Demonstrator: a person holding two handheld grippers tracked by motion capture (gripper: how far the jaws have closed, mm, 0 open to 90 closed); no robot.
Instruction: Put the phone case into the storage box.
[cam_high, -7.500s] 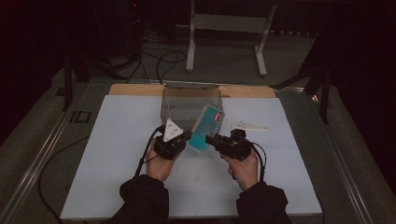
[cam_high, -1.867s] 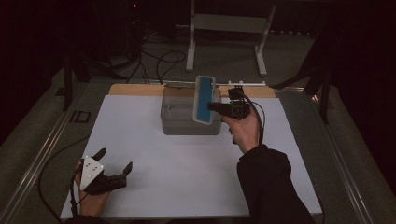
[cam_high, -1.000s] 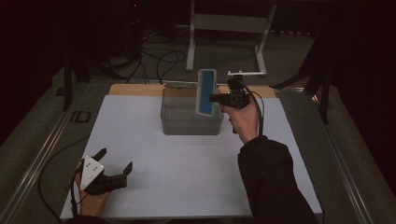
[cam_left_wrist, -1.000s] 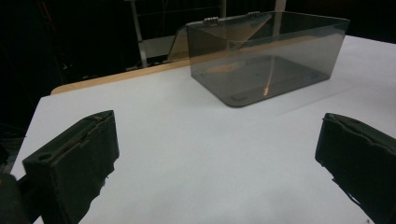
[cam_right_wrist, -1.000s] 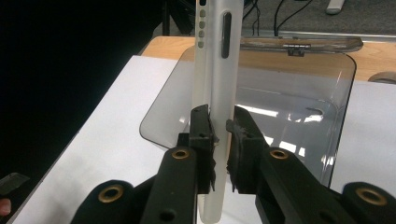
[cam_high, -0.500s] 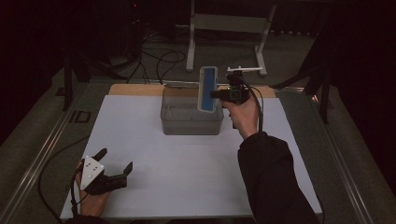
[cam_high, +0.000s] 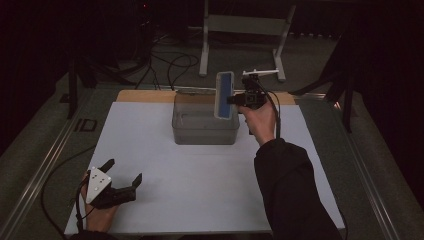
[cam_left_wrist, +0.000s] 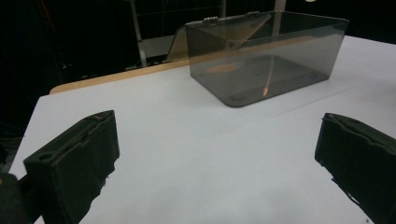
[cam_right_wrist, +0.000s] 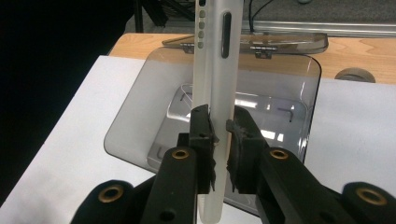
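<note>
Right gripper view: the phone (cam_right_wrist: 215, 93) stands on edge between the two black jaws, which clamp its flat faces from either side, its side buttons facing the camera and its lower end dropping out of frame at 6 o'clock. Behind and below it lies the open clear box (cam_right_wrist: 280, 84), with the box's lid (cam_right_wrist: 289, 43) folded back at 12 o'clock over the wooden edge of the table. In the high view the phone (cam_high: 224, 95) shows as a blue-faced slab held upright above the box (cam_high: 205, 125), over its right end, with the right gripper (cam_high: 239, 99) just at the phone's 3 o'clock and the person's right hand (cam_high: 259, 116) and dark sleeve (cam_high: 290, 185) running down toward 5 o'clock. The box sits toward 12 o'clock on the white mat (cam_high: 200, 175). Well apart from all this, at 7 o'clock on the mat, the left gripper (cam_high: 125, 172) rests in the left hand (cam_high: 100, 215) with its jaws spread wide and nothing between them; in the left gripper view the box (cam_left_wrist: 271, 56) stands beyond them at about 1 o'clock.
</note>
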